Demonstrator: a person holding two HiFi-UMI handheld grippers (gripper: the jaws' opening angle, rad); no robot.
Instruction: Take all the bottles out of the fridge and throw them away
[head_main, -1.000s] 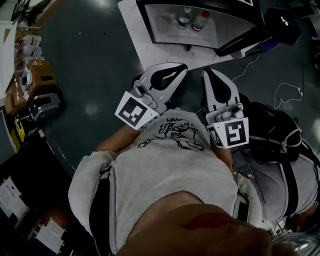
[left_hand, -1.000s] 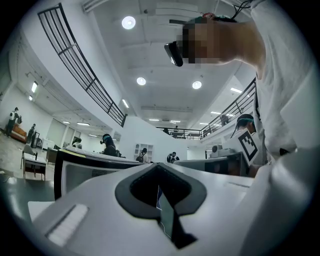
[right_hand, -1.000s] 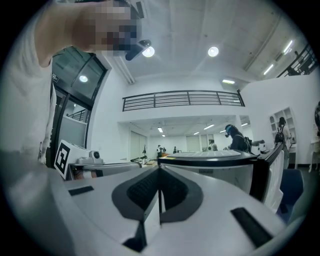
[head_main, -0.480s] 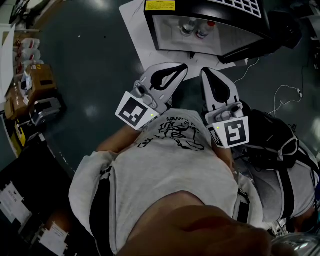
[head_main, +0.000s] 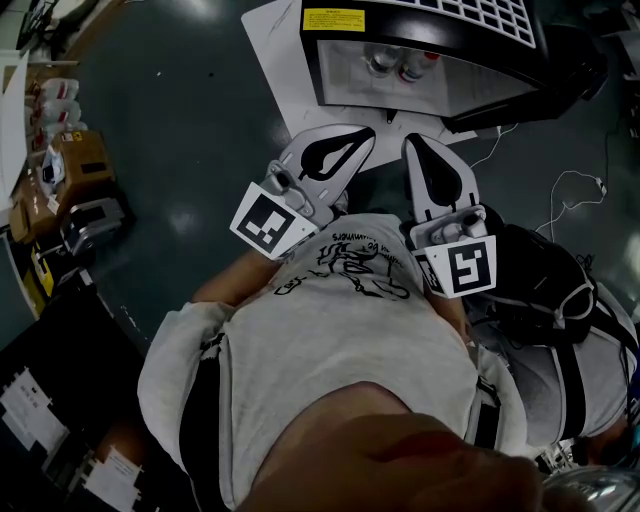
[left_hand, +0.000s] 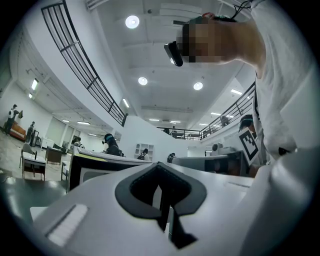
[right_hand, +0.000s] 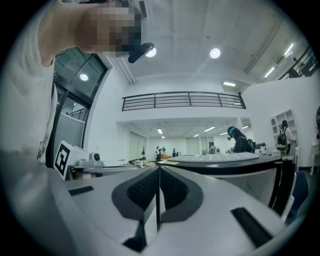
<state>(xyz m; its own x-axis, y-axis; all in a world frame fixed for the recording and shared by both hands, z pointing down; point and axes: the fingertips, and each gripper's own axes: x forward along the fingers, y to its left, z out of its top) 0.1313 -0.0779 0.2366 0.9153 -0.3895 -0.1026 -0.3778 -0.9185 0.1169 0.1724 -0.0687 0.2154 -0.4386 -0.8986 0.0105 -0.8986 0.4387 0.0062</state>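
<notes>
The left gripper (head_main: 366, 131) and right gripper (head_main: 410, 142) both have their fingers pressed together, empty. At 12 o'clock, just beyond them, the fridge (head_main: 420, 25) holds two bottles (head_main: 396, 66).

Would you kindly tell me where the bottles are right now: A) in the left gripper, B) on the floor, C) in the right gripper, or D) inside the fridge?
D: both bottles stand inside the fridge, while the left gripper and the right gripper are shut with nothing between their jaws.
</notes>
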